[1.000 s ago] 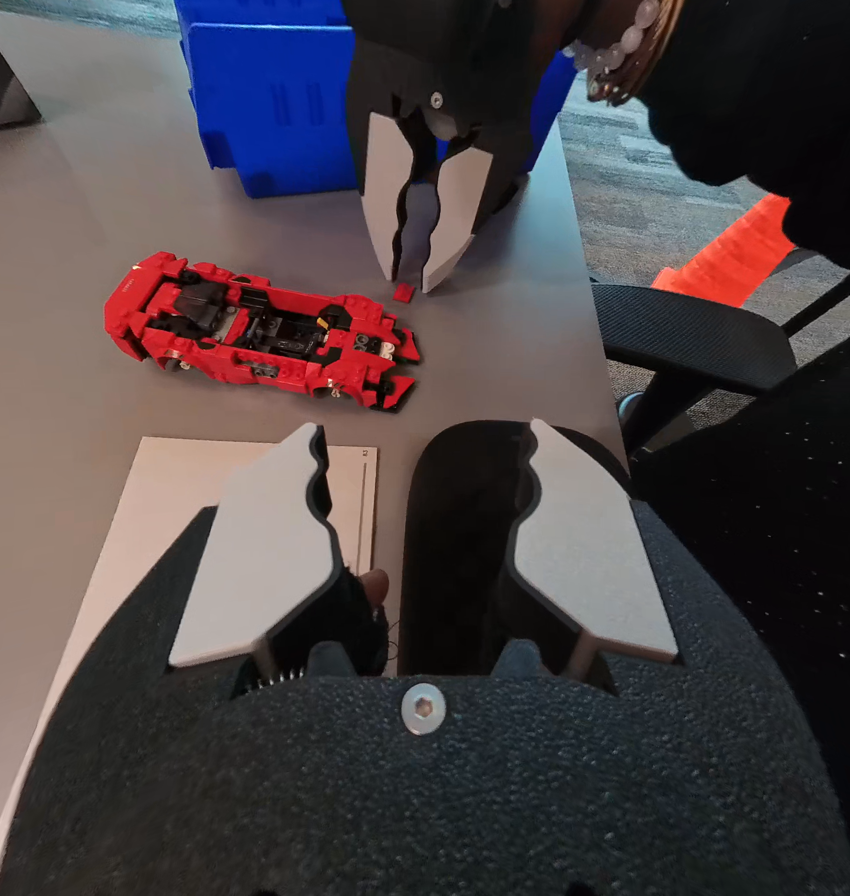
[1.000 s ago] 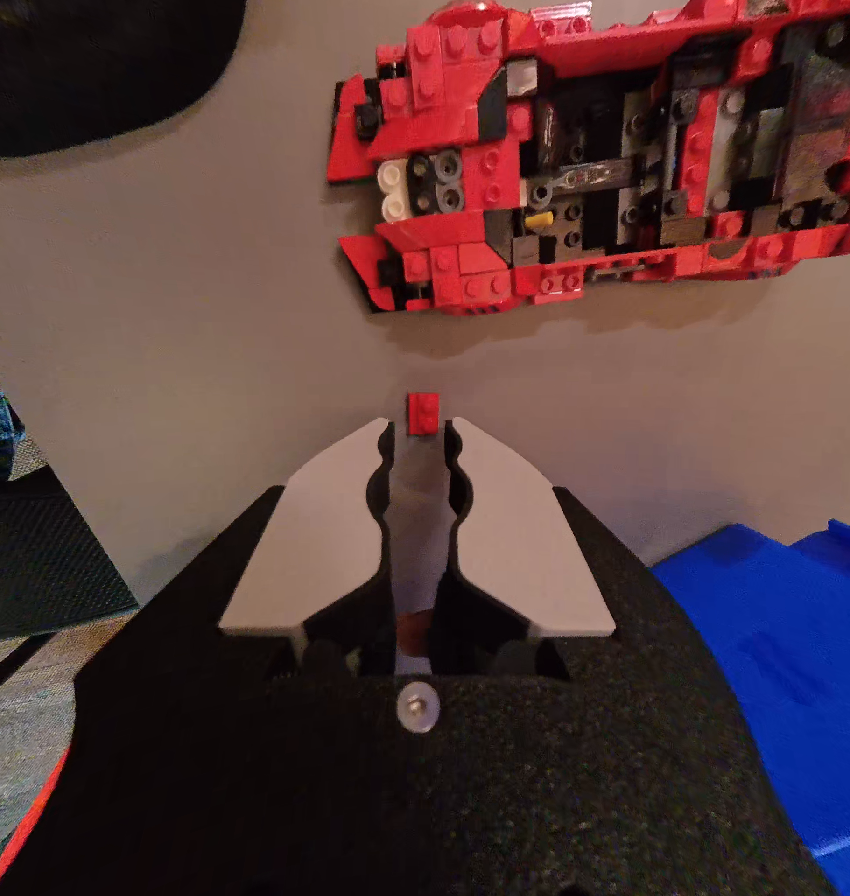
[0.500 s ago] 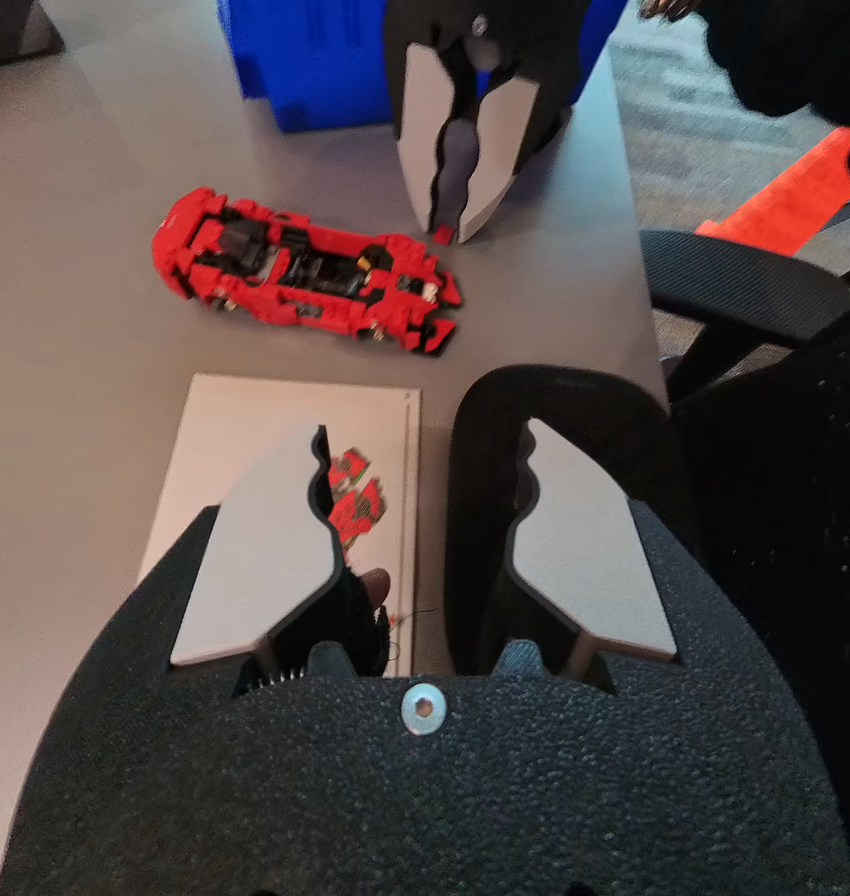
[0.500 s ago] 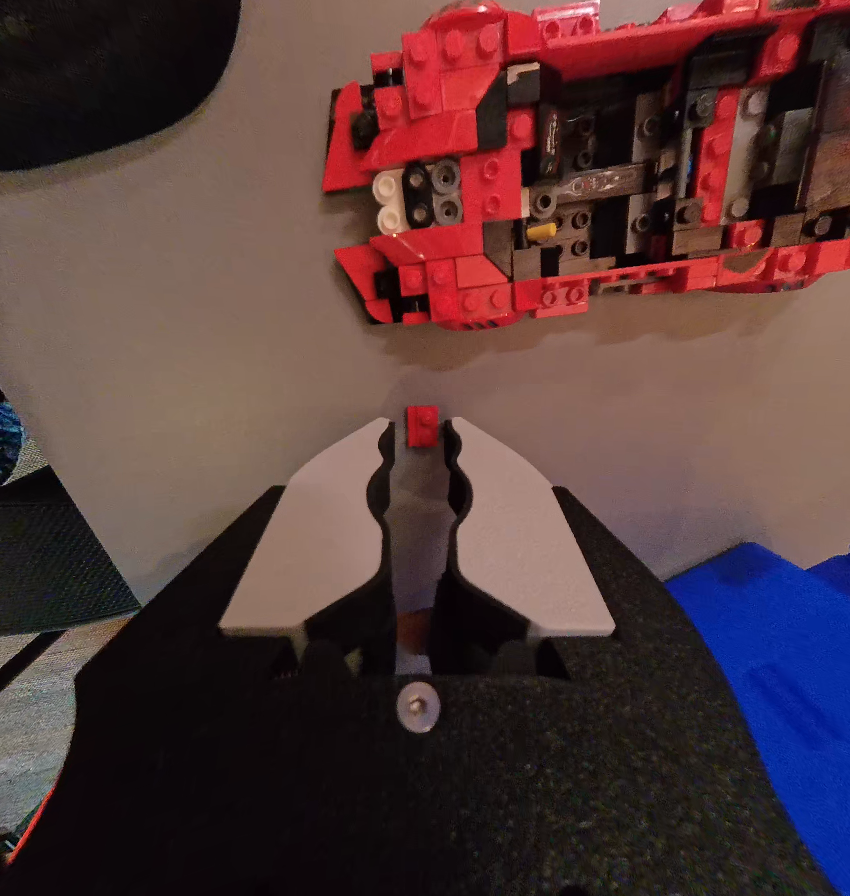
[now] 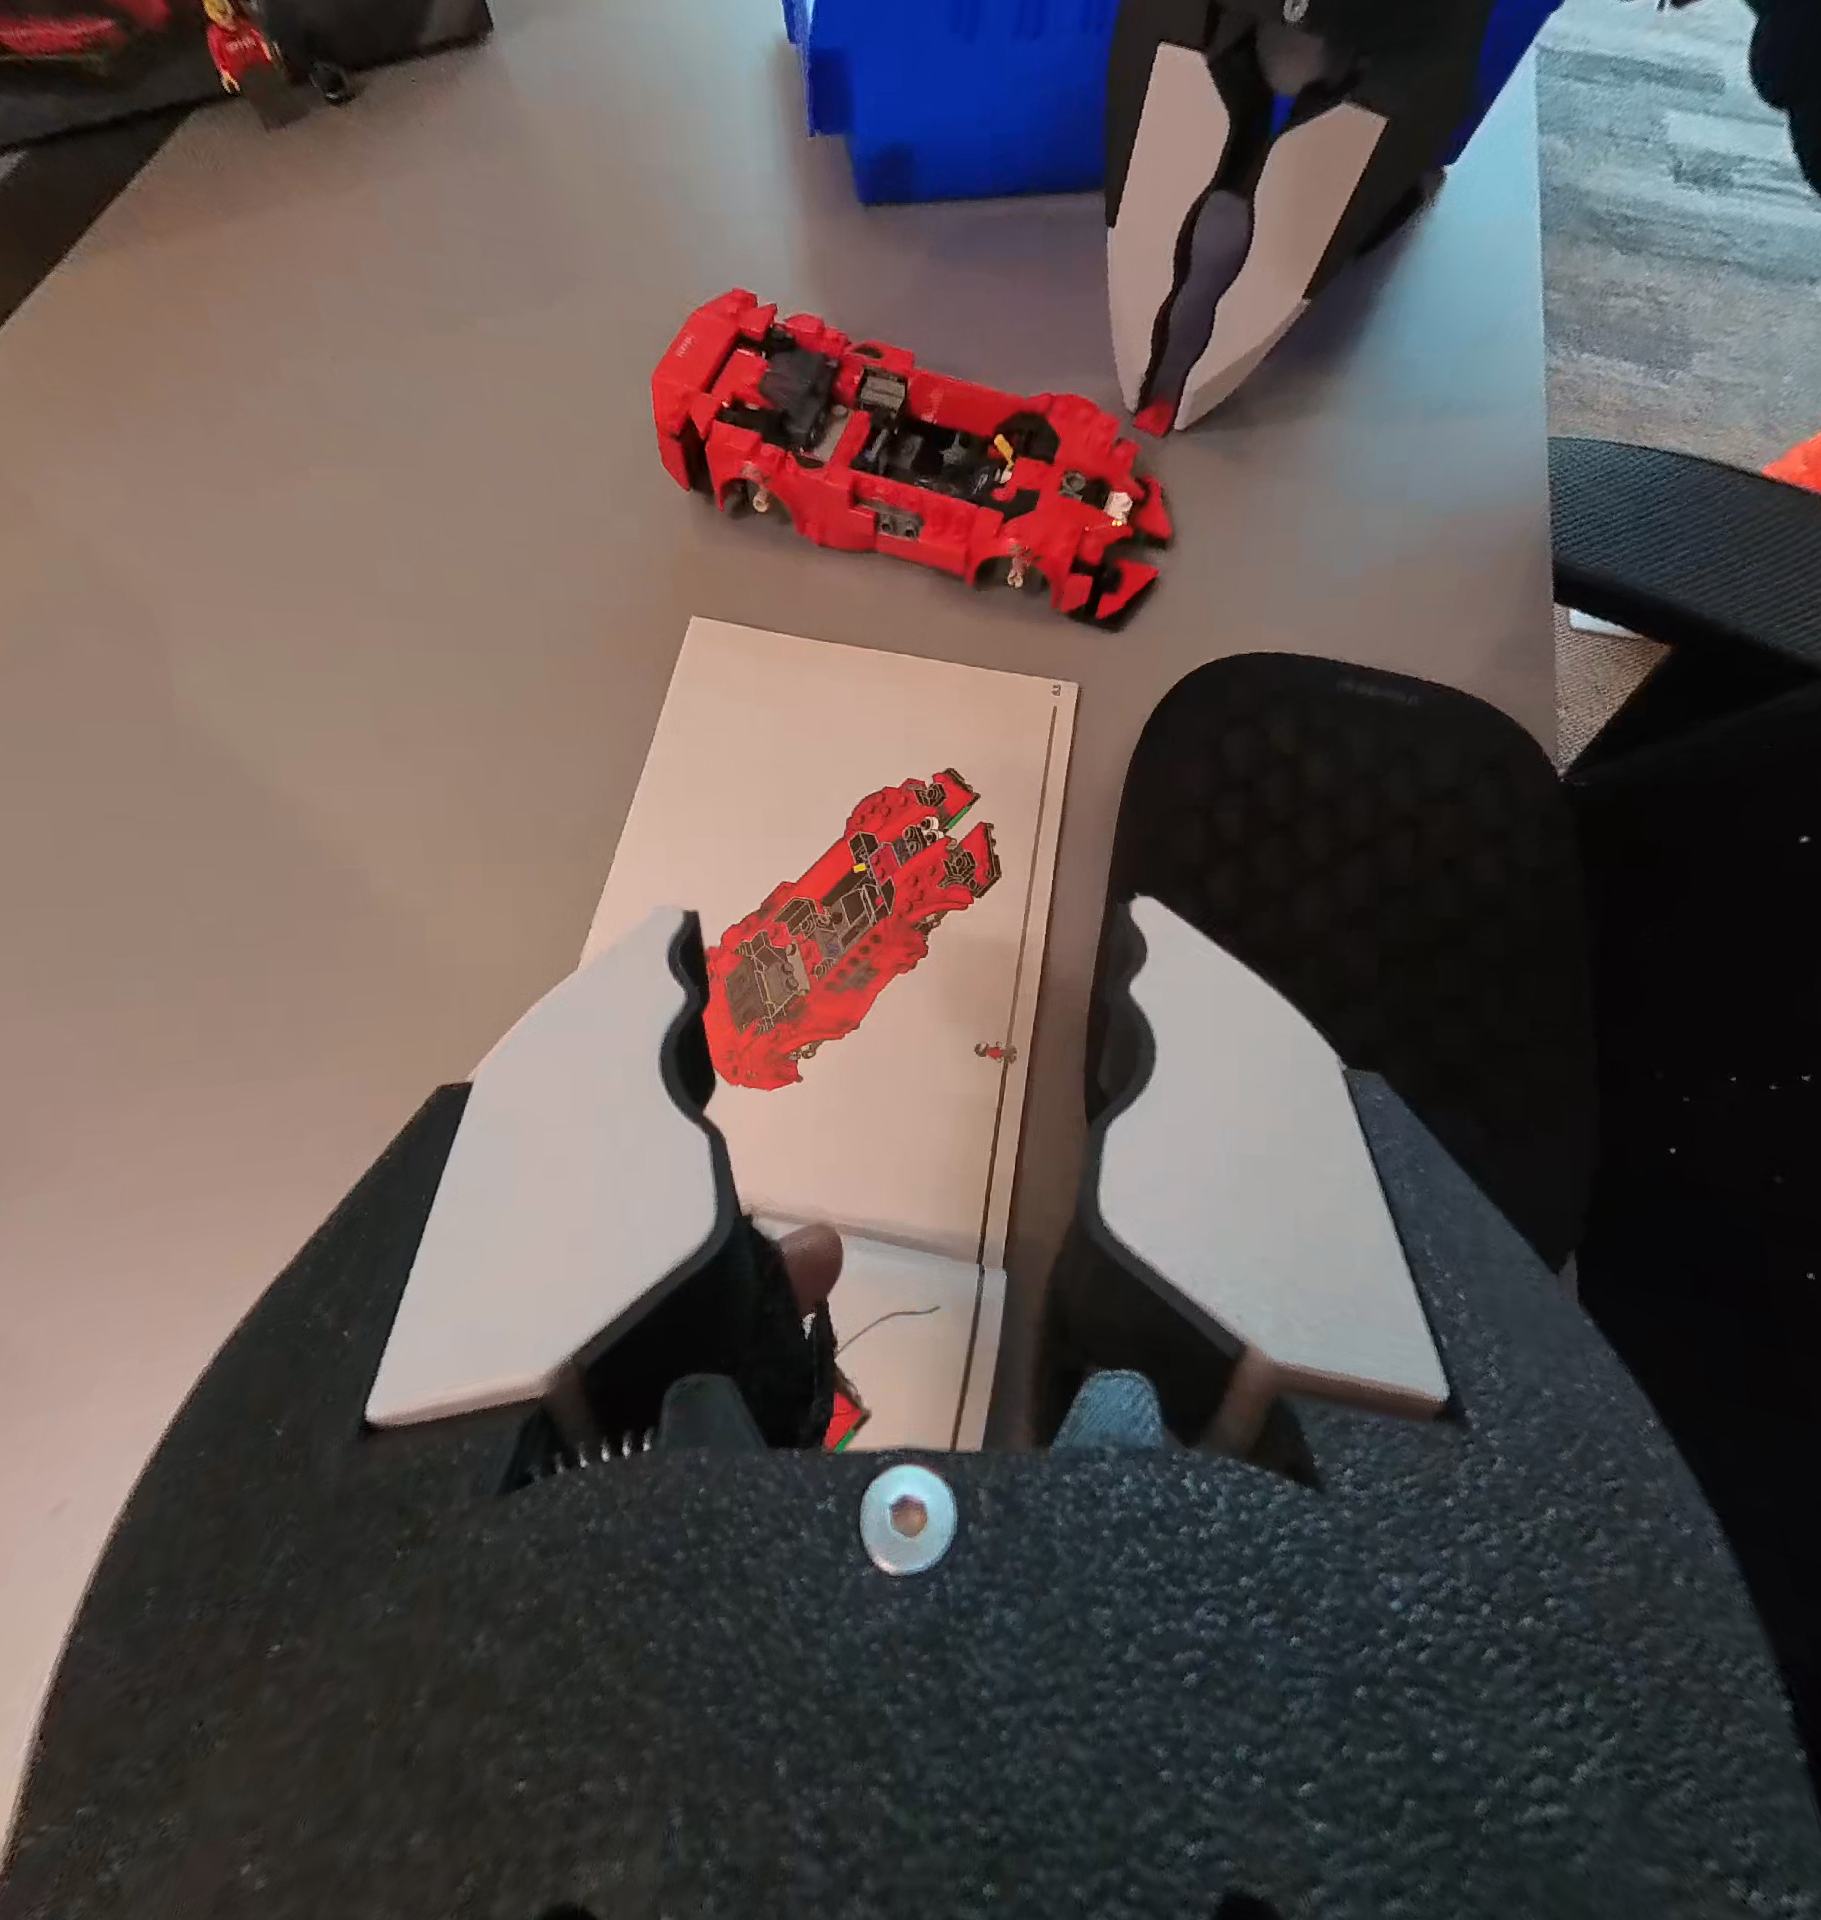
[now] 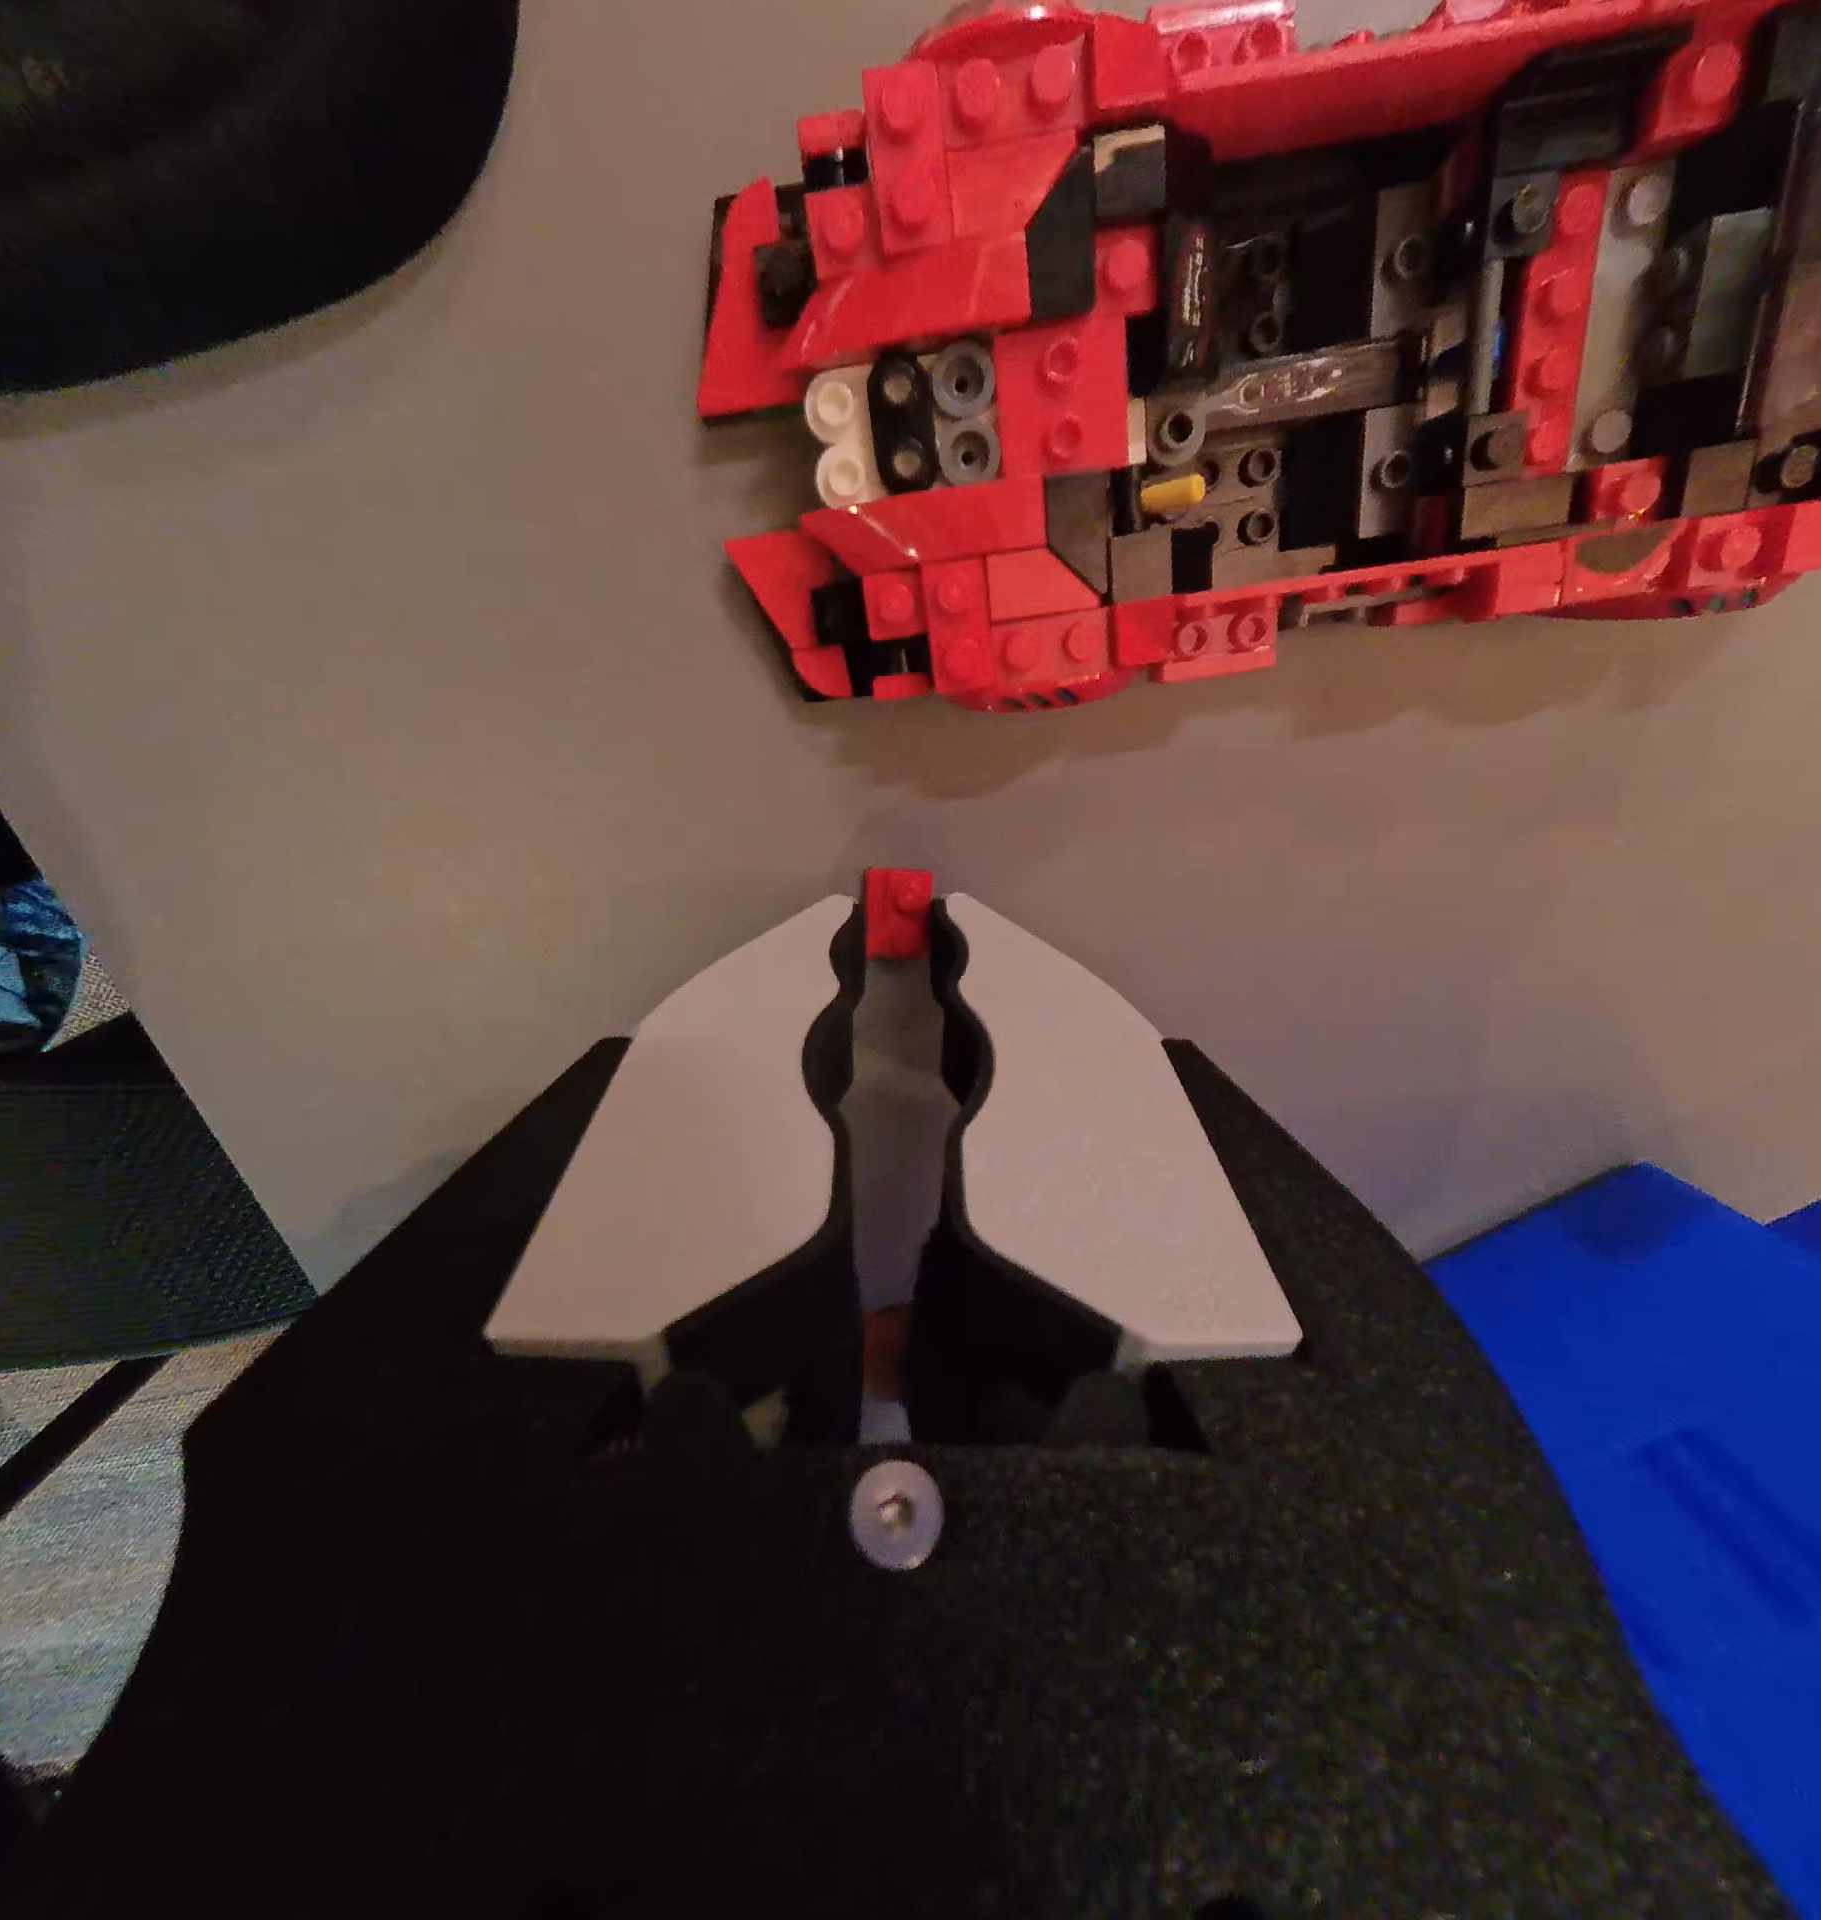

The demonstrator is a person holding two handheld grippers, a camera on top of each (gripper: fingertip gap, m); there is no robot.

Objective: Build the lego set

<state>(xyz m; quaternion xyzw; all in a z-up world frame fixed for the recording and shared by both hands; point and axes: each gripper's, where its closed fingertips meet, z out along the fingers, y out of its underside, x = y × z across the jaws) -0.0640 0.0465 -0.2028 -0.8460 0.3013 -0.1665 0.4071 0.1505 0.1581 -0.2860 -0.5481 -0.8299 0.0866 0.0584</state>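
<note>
right gripper [image 6: 898, 914] pinching small red brick [image 6: 898, 925]; left gripper [image 5: 911, 940] spread, empty; blue bin [image 5: 947, 94] contents unseen

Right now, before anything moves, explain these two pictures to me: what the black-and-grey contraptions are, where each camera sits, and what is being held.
No robot here: a person holds one hand-held gripper in each hand, each carrying a camera looking along its fingers. The left hand-held gripper is open and empty above the instruction booklet. The right hand-held gripper pinches a small red brick at its tips, close to the half-built red car. All sit on a grey table, with a blue bin behind.
</note>
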